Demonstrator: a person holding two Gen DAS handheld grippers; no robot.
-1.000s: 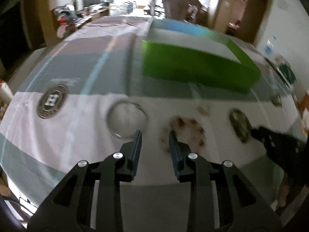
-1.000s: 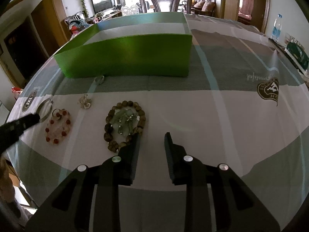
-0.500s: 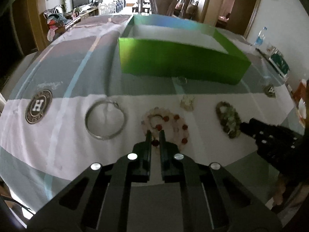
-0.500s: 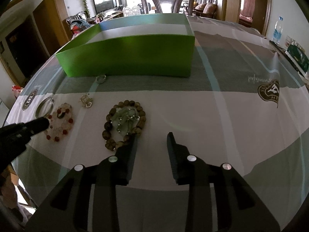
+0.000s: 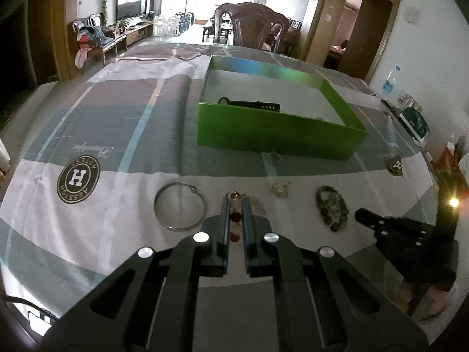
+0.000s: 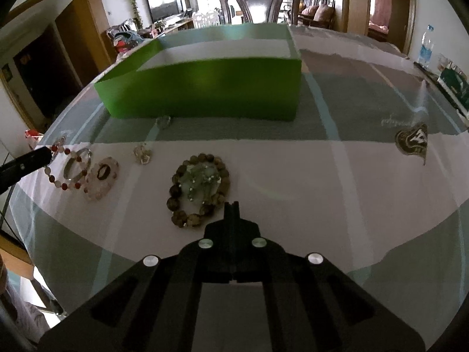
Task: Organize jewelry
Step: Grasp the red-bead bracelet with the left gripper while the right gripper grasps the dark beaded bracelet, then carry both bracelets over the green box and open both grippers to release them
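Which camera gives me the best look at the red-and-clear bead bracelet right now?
The right wrist view: the red-and-clear bead bracelet hangs as an open loop from the left gripper, lifted off the table. In the left wrist view only a few of its beads show, pinched between the fingers.

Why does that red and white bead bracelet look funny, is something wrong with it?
The red-and-white bead bracelet is lifted off the table, dangling from the left claw, which is shut on it. That is why it hangs crooked over the silver bangle. Nothing looks broken or spilled.
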